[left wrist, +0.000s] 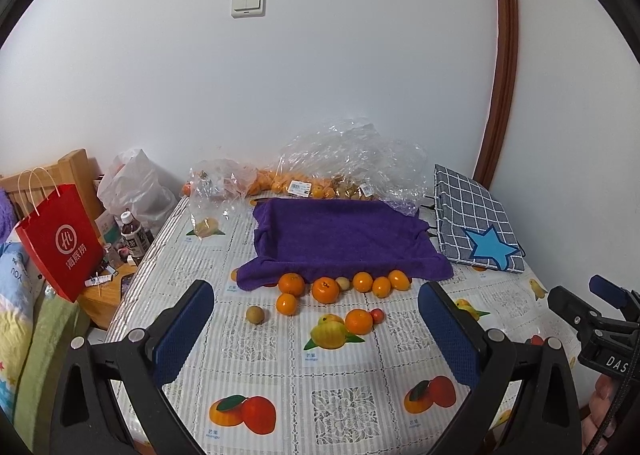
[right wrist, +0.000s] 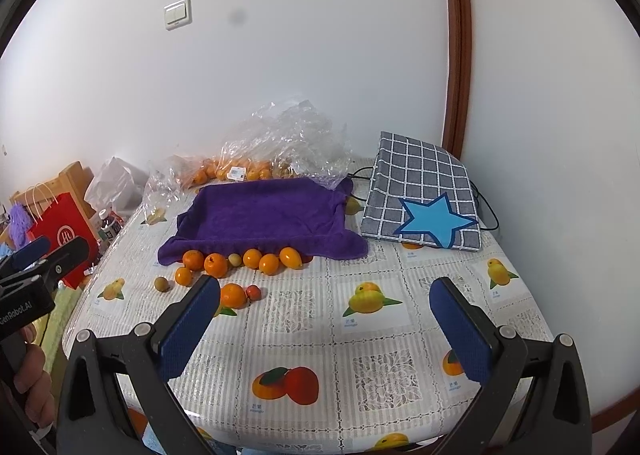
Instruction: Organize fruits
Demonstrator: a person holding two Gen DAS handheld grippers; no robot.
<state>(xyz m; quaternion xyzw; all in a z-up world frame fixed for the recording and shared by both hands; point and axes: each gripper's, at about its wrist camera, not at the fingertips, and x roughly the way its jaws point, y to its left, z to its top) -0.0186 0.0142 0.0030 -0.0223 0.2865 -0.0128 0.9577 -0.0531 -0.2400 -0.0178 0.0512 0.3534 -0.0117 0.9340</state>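
Note:
Several oranges (left wrist: 326,290) (right wrist: 216,265) lie loose on the table along the front edge of a tray covered with a purple towel (left wrist: 340,239) (right wrist: 264,215). Closer to me lie one orange (left wrist: 359,321) (right wrist: 233,295), a small red fruit (left wrist: 377,315) (right wrist: 253,292) and a brown round fruit (left wrist: 255,314) (right wrist: 161,283). My left gripper (left wrist: 316,331) is open and empty, held above the table in front of the fruit. My right gripper (right wrist: 326,327) is open and empty, to the right of the fruit.
Clear plastic bags with more oranges (left wrist: 296,185) (right wrist: 240,171) lie behind the towel by the wall. A checked fabric bag with a blue star (left wrist: 476,223) (right wrist: 424,199) lies at the right. A red paper bag (left wrist: 60,239) and bottles (left wrist: 134,235) stand left of the table.

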